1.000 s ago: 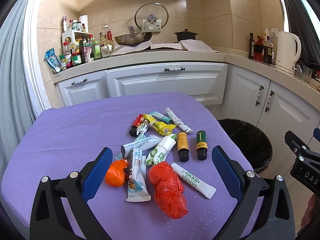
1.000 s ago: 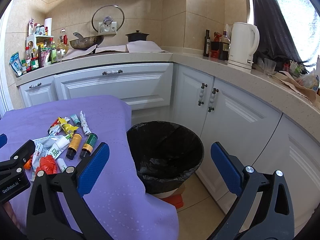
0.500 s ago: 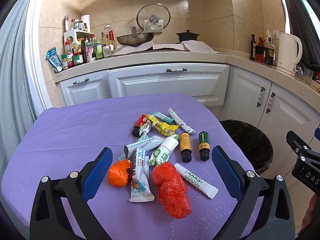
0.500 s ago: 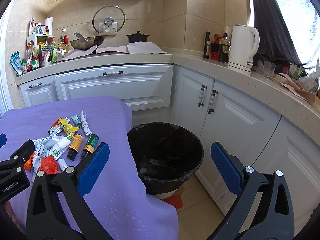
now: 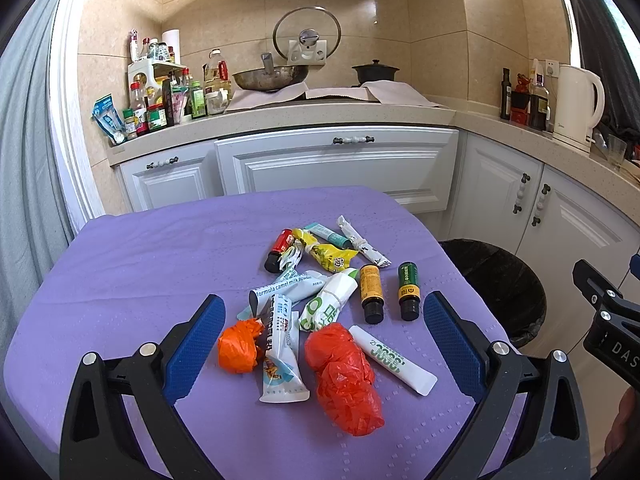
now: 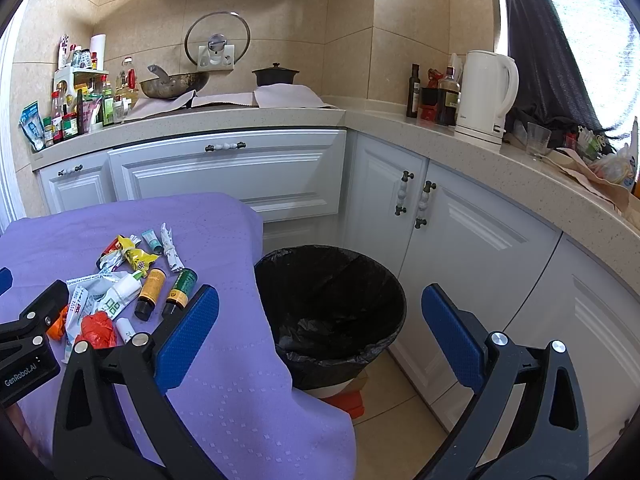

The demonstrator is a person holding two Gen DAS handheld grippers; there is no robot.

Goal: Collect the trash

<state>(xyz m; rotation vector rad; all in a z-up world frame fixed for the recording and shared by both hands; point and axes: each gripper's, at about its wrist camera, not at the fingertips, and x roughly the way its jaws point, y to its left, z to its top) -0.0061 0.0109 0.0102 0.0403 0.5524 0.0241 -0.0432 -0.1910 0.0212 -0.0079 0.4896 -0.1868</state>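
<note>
We see a purple-clothed counter [image 5: 132,264] filling the lower half of the left wrist view, with the trash heaped at its centre. A black-lined bin [image 6: 332,300] stands on the floor just beside the counter's edge, at the middle of the right wrist view. Our left tool [image 5: 322,334] hangs low over the heap, its blue pads spread wide apart and empty. Our right tool [image 6: 320,334] hangs over the bin, pads likewise wide apart and gripping nothing. Within the heap, a crumpled red plastic bag [image 5: 344,376] lies nearest the lens, a smaller orange wad [image 5: 238,346] to its left, a white tube [image 5: 394,354] to its right. Two small brown bottles [image 5: 370,292] lie behind; their labels are too small to read.
</note>
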